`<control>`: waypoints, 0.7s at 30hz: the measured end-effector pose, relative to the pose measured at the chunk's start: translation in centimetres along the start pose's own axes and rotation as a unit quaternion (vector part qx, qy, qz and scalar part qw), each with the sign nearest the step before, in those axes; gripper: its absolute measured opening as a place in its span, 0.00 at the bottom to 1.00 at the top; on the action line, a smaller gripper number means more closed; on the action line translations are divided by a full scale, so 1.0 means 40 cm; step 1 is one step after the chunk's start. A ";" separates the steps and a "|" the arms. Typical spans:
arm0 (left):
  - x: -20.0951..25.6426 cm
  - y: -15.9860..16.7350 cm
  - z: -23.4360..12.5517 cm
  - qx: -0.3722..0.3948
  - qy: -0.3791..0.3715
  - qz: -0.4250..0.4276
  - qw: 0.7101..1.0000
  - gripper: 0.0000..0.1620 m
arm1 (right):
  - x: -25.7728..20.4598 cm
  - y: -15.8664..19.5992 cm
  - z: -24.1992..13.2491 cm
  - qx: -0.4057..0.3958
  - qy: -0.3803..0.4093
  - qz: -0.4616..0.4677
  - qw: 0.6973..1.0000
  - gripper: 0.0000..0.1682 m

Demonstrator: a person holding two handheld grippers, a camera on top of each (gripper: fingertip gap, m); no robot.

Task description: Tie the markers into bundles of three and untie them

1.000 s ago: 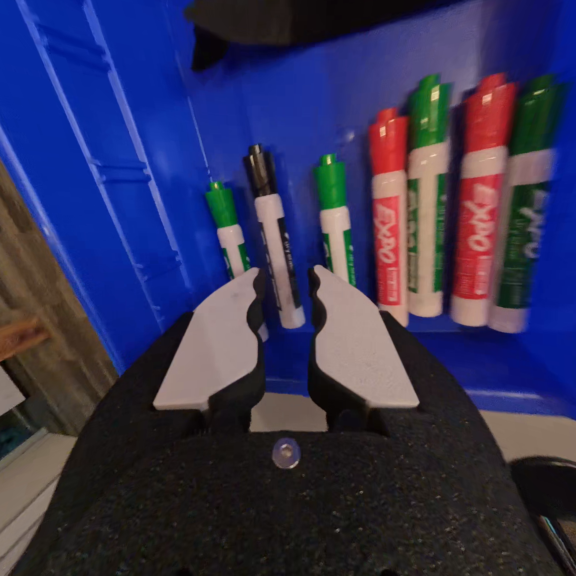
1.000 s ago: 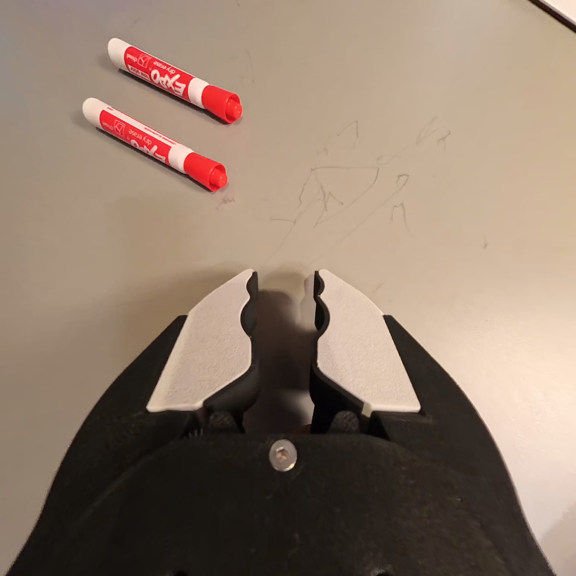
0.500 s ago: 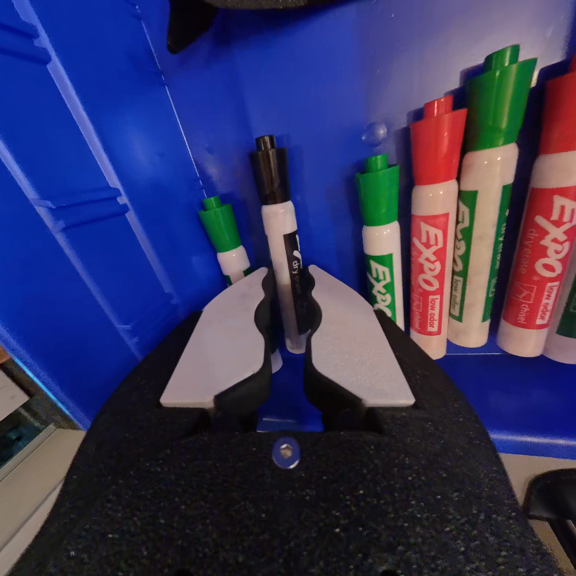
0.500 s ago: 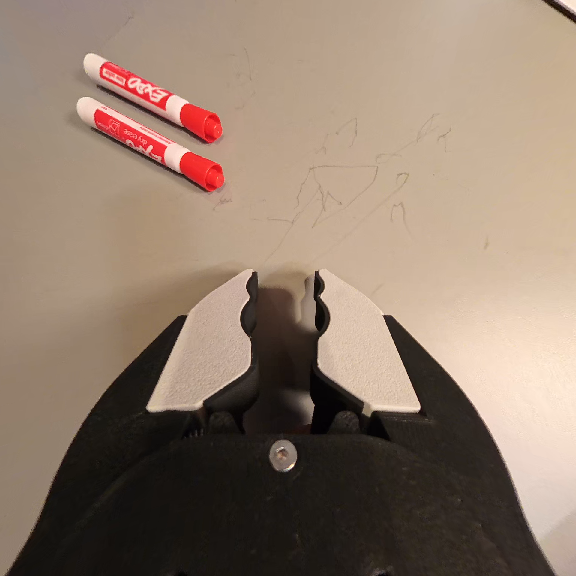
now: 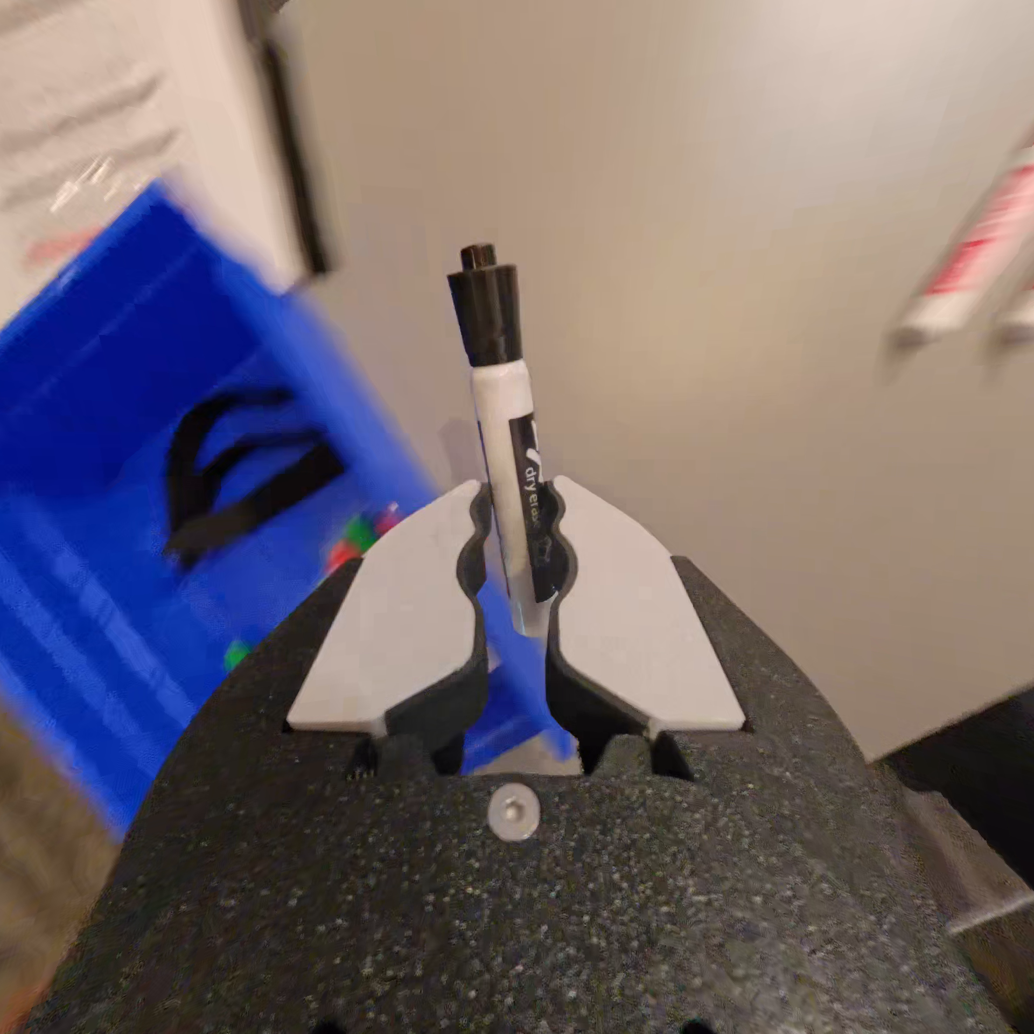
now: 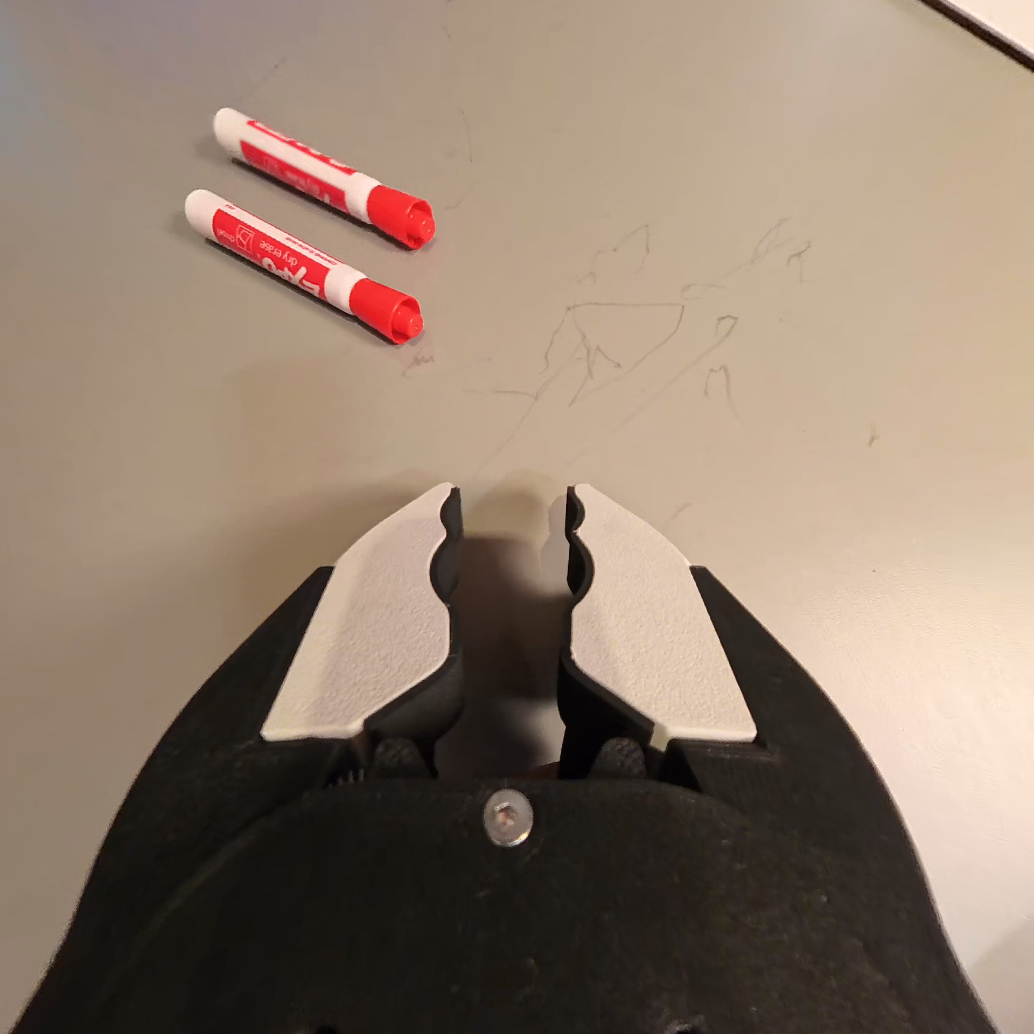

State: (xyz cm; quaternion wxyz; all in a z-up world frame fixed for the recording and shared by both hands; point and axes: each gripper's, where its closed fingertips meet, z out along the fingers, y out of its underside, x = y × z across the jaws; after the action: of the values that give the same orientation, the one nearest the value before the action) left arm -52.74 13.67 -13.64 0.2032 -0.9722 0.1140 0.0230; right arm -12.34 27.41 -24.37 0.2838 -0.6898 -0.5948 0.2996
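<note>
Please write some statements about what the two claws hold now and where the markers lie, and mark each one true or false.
1. The left claw is shut on a black-capped marker. True.
2. The right claw holds a red marker. False: it is open and empty, above the bare table.
3. Two red-capped markers lie side by side on the table. True.
4. The two red-capped markers are tied together with a strap. False: nothing binds them, and they lie apart.
5. The blue bin is to the left of the left claw. True.
</note>
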 end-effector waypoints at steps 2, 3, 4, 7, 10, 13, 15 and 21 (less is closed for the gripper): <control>0.170 -0.105 0.027 0.017 0.072 0.067 0.995 0.11 | -0.001 -0.001 -0.002 0.004 0.001 -0.003 1.000 0.21; 0.253 -0.145 0.046 0.018 0.105 0.097 0.990 0.11 | -0.002 -0.002 -0.004 0.006 0.001 -0.003 1.000 0.21; 0.332 -0.177 0.067 0.017 0.137 0.122 0.983 0.11 | -0.002 -0.002 -0.006 0.008 0.001 -0.003 1.000 0.21; 0.517 -0.230 0.137 -0.003 0.203 0.182 0.962 0.11 | -0.001 -0.001 -0.012 0.014 0.001 0.000 1.000 0.21; 0.609 -0.239 0.201 -0.032 0.216 0.224 0.950 0.11 | -0.001 -0.001 -0.018 0.020 0.002 0.001 1.000 0.21; 0.639 -0.231 0.243 -0.057 0.210 0.236 0.947 0.11 | -0.002 -0.002 -0.019 0.022 0.001 0.001 1.000 0.21; 0.637 -0.222 0.262 -0.071 0.196 0.244 0.947 0.11 | -0.004 -0.001 -0.019 0.021 0.002 -0.002 1.000 0.21; 0.633 -0.208 0.284 -0.084 0.179 0.252 0.947 0.12 | -0.008 0.002 -0.017 0.016 0.006 -0.013 1.000 0.22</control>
State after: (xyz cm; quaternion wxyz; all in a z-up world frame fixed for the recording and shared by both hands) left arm -26.15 20.24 -23.13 0.0850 -0.9133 0.3878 -0.0911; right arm -11.80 27.07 -23.95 0.3024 -0.6795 -0.5967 0.3013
